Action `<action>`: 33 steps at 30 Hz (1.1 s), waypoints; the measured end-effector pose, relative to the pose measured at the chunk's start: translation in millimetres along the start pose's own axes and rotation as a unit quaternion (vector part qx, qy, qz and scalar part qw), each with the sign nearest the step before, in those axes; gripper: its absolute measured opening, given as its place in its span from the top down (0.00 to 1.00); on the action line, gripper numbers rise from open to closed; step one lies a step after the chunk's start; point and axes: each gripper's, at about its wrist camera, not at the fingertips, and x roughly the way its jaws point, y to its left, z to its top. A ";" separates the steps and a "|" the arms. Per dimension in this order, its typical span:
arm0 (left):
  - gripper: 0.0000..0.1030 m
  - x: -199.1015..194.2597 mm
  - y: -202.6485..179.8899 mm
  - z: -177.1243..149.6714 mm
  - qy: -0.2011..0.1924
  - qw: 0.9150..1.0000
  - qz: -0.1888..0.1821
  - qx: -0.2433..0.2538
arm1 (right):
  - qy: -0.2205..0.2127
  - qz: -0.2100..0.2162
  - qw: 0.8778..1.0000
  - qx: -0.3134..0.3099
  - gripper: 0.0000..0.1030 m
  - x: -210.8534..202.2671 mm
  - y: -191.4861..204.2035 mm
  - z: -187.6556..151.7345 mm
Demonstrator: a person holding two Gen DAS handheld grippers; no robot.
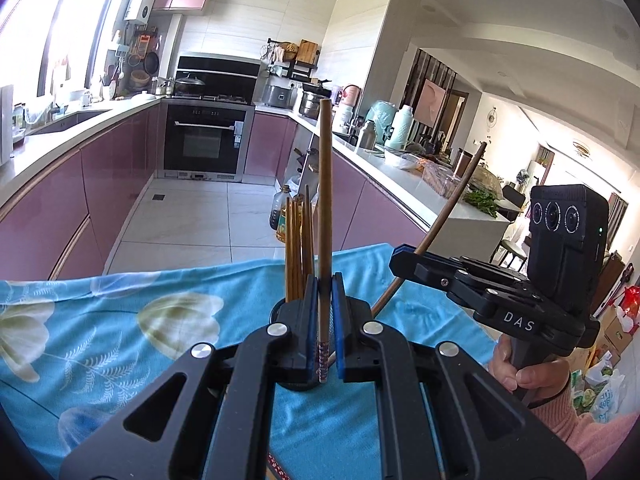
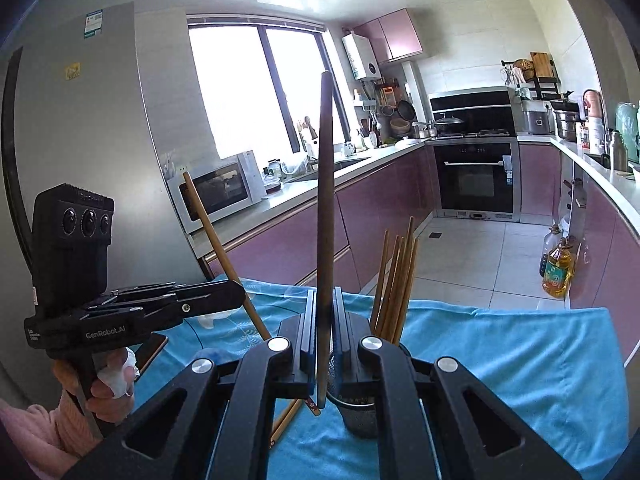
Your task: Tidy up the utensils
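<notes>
While several chopsticks (image 2: 394,284) already stand in holder (image 2: 356,412) on desk (image 2: 520,360), left tool (image 1: 325,320) and right tool (image 2: 324,344) each clamp one chopstick upright above it. Stray chopstick (image 2: 286,420) seemingly left on cloth.

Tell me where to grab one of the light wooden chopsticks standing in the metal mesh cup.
Pinch its upper shaft, above the rim of the metal mesh cup, coming in level from the side. The light wooden chopsticks stand near upright and fan apart at the tips, while the cup hides their lower ends.
</notes>
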 end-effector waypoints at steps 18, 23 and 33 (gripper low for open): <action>0.93 20.0 -13.4 20.4 -0.008 0.999 0.029 0.027 | 0.002 -0.025 1.000 0.011 0.94 20.8 -22.4 14.2; 0.93 30.5 -14.5 15.5 0.007 0.999 0.033 0.027 | 0.012 -0.029 0.999 0.011 0.94 28.6 -23.7 11.7; 0.93 37.6 -13.4 14.0 0.022 0.999 0.035 0.022 | 0.025 -0.034 0.999 0.011 0.94 35.0 -24.9 7.7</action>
